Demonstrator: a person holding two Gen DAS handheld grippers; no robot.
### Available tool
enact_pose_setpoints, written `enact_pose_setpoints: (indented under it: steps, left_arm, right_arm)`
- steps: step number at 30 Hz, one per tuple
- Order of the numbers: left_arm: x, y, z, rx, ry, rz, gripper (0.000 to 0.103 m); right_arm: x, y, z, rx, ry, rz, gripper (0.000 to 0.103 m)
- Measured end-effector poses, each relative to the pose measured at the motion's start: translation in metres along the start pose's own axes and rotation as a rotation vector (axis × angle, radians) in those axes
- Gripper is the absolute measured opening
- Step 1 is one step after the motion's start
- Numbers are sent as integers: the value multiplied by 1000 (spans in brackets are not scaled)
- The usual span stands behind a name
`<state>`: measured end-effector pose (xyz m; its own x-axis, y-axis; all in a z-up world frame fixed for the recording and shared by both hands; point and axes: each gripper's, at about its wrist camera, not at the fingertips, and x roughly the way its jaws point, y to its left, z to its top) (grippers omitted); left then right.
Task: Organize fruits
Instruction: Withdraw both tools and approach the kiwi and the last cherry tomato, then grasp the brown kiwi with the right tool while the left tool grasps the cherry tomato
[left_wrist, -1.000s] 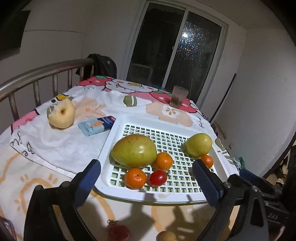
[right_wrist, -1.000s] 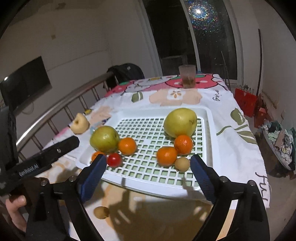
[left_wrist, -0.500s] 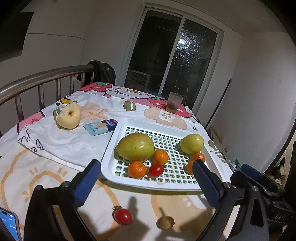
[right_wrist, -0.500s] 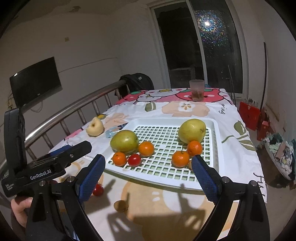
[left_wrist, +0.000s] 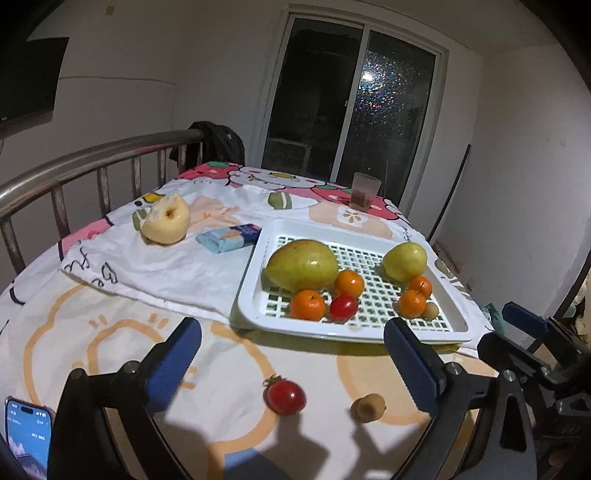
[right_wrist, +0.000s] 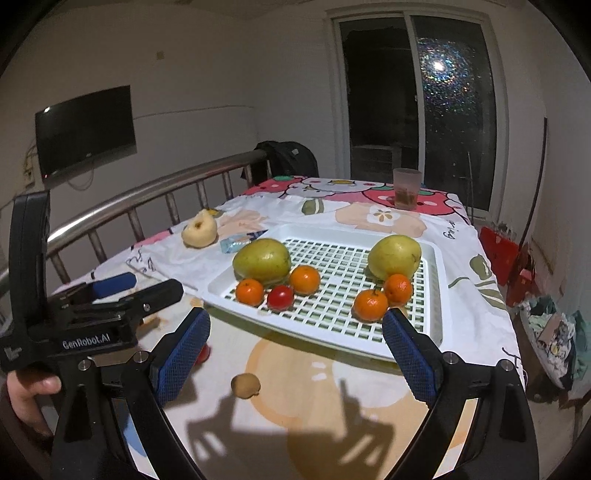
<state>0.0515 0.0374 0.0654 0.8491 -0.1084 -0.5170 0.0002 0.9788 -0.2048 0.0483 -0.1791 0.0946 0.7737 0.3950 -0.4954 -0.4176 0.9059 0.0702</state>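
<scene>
Both tongs hang spread and empty above the near table edge, the left tongs (left_wrist: 291, 365) and right tongs (right_wrist: 295, 350) facing a white tray (left_wrist: 255, 291) beyond them, where pears, oranges and a tomato sit grouped. A loose tomato (left_wrist: 286, 397) and a small brown fruit (left_wrist: 367, 407) lie between the left tips, likely next to join the tray.

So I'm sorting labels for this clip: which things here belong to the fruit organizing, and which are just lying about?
Part of the job:
white tray
two pears
four oranges
loose tomato
loose brown fruit

Lying about:
bitten apple
blue packet
cup
phone
</scene>
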Motion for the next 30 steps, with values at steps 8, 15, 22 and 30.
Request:
enact_pose_setpoints:
  steps: [8,15,22,30]
  left_arm:
    - [8,10,-19,-19,86,53,100]
    - [23,10,-30,-3,164,87,99]
    - [39,6,-38,22,241,95,86]
    - [52,3,-44,30,299,59,67]
  right_arm:
    - [20,10,-16,-36,108,55,95]
    - [49,16,-35,-44,244,114,95]
    - [66,21,-48,-70,337,126,86]
    - [85,32,-54,-118,405,145,53]
